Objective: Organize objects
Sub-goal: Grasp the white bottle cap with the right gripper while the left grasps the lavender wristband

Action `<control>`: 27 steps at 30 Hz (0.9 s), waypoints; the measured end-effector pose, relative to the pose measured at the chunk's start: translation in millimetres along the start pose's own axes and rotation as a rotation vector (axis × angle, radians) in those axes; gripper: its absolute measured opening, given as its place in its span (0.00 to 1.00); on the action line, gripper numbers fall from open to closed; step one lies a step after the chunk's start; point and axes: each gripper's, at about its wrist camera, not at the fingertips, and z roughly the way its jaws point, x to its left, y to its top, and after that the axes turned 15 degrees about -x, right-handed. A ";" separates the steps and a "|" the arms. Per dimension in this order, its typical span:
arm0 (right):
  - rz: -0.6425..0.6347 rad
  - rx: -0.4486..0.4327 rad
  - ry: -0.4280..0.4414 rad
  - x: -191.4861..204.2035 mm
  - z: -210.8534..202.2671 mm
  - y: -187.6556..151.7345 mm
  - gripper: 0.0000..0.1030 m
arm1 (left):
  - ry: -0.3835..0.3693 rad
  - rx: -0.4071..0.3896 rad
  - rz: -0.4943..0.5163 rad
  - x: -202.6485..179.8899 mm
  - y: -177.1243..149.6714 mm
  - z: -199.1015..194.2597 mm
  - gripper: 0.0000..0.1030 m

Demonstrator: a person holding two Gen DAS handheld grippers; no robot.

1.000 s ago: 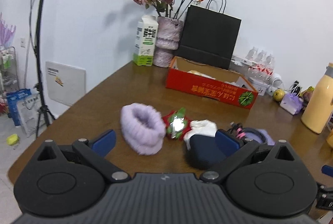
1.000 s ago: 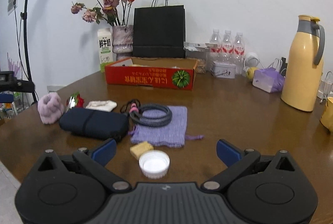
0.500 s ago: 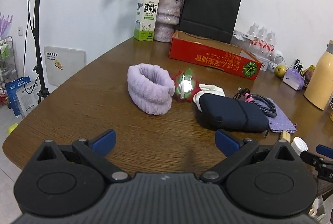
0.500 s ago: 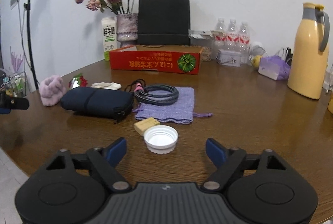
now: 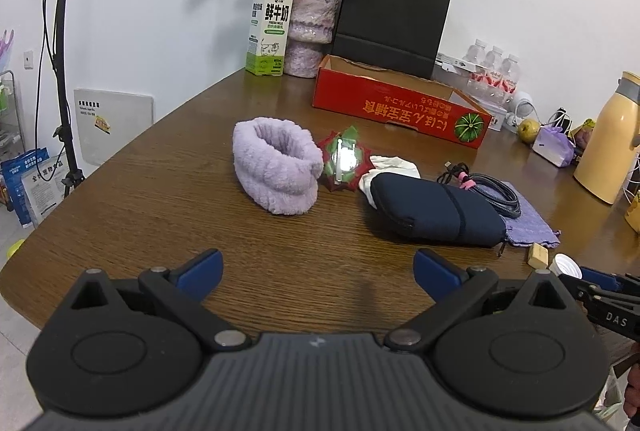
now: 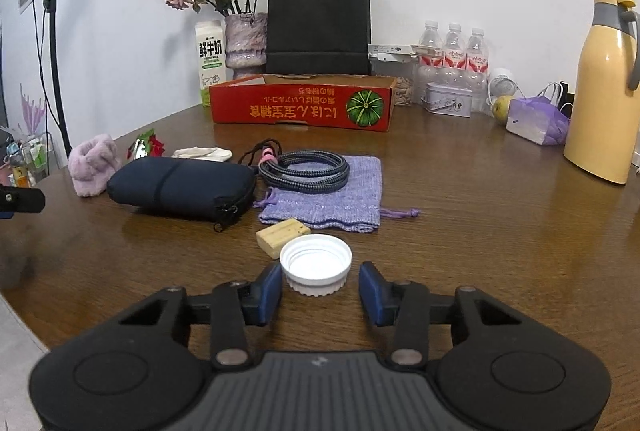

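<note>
Low in the centre of the right wrist frame, the right tongs [image 6: 320,289] flank a white bottle cap [image 6: 315,263] lying open side up on the table [image 6: 480,231]; their jaws have just been closing, with the cap between them and a small gap still showing on the right side. Just beyond the cap at upper left lies a tan block [image 6: 282,231], and behind it a purple pouch [image 6: 328,197] carrying a coiled cable [image 6: 303,171]. A dark zip case [image 6: 182,187] sits left of those. In the left wrist frame the left tongs [image 5: 318,265] stand wide open over bare wood, with a fluffy purple band [image 5: 278,165] above them.
</note>
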 end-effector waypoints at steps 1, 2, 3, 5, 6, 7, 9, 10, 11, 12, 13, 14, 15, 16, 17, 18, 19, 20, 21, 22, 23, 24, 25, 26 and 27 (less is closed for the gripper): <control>0.000 0.004 0.002 -0.2 1.4 0.7 0.41 | -0.003 0.001 -0.001 -0.1 -0.2 0.0 1.00; 0.004 0.009 0.004 -0.6 2.5 1.8 0.41 | -0.004 0.002 -0.001 -0.3 -0.2 -0.2 1.00; 0.013 0.015 0.006 -1.3 3.8 3.2 0.41 | -0.006 0.001 -0.001 -0.5 -0.1 -0.5 1.00; 0.029 0.019 0.006 -2.6 5.8 4.8 0.41 | -0.009 0.000 -0.001 -0.8 0.4 -1.0 1.00; 0.038 0.017 0.004 -3.0 6.6 5.1 0.40 | -0.008 -0.001 0.001 -0.9 0.6 -1.0 1.00; 0.033 0.015 0.006 -1.9 7.7 4.7 0.40 | -0.009 -0.001 0.002 -0.9 0.8 -1.1 1.00; -0.009 0.017 0.008 3.2 9.8 4.2 0.40 | -0.008 -0.002 0.003 -0.8 0.9 -0.8 1.00; -0.015 0.019 0.013 4.7 10.9 5.0 0.40 | -0.006 -0.001 0.003 -0.9 1.0 -0.8 1.00; -0.017 0.021 0.016 5.9 11.6 5.6 0.40 | -0.005 -0.001 0.004 -0.8 1.2 -0.7 1.00; -0.020 0.022 0.018 6.3 12.3 6.1 0.40 | -0.005 -0.001 0.003 -0.6 1.3 -0.6 1.00; -0.023 0.022 0.022 6.3 12.9 6.3 0.40 | -0.005 -0.001 0.003 -0.3 1.4 -0.6 1.00; -0.023 0.022 0.027 6.3 12.9 6.2 0.40 | -0.007 -0.001 0.004 -0.1 1.5 -0.4 1.00; -0.023 0.021 0.033 6.4 12.8 6.0 0.40 | -0.007 -0.001 0.004 -0.5 1.4 -0.3 1.00; -0.023 0.019 0.034 6.1 12.6 5.8 0.40 | -0.008 -0.001 0.005 -0.2 1.9 -0.1 1.00; -0.020 0.019 0.034 5.9 12.6 5.7 0.40 | -0.008 -0.003 0.006 -0.1 2.5 0.0 1.00; -0.021 0.018 0.035 5.9 12.9 5.9 0.40 | -0.011 -0.005 0.007 0.1 3.5 0.7 1.00; -0.022 0.018 0.036 5.8 13.2 6.2 0.38 | -0.013 -0.007 0.008 0.2 4.2 0.9 1.00; -0.025 0.019 0.037 6.2 13.6 6.7 0.38 | -0.015 -0.009 0.010 0.3 5.2 1.6 1.00; -0.027 0.020 0.041 6.1 13.7 7.0 0.38 | -0.015 -0.012 0.014 0.2 6.2 2.6 1.00; -0.033 0.020 0.044 7.0 14.3 7.4 0.38 | -0.014 -0.013 0.017 0.5 6.9 3.8 1.00; -0.035 0.017 0.045 7.0 14.7 7.9 0.38 | -0.013 -0.014 0.018 0.8 7.6 5.4 1.00; -0.036 0.011 0.046 7.3 15.1 8.9 0.38 | -0.012 -0.012 0.018 1.2 8.0 7.4 1.00; -0.036 0.002 0.046 7.4 14.9 10.4 0.38 | -0.010 -0.011 0.017 1.5 8.5 9.4 1.00; -0.038 -0.009 0.044 7.7 14.6 12.1 0.38 | -0.009 -0.011 0.018 2.0 8.9 11.3 1.00; -0.046 -0.017 0.044 7.8 14.4 14.0 0.38 | -0.008 -0.011 0.019 2.5 9.3 13.8 1.00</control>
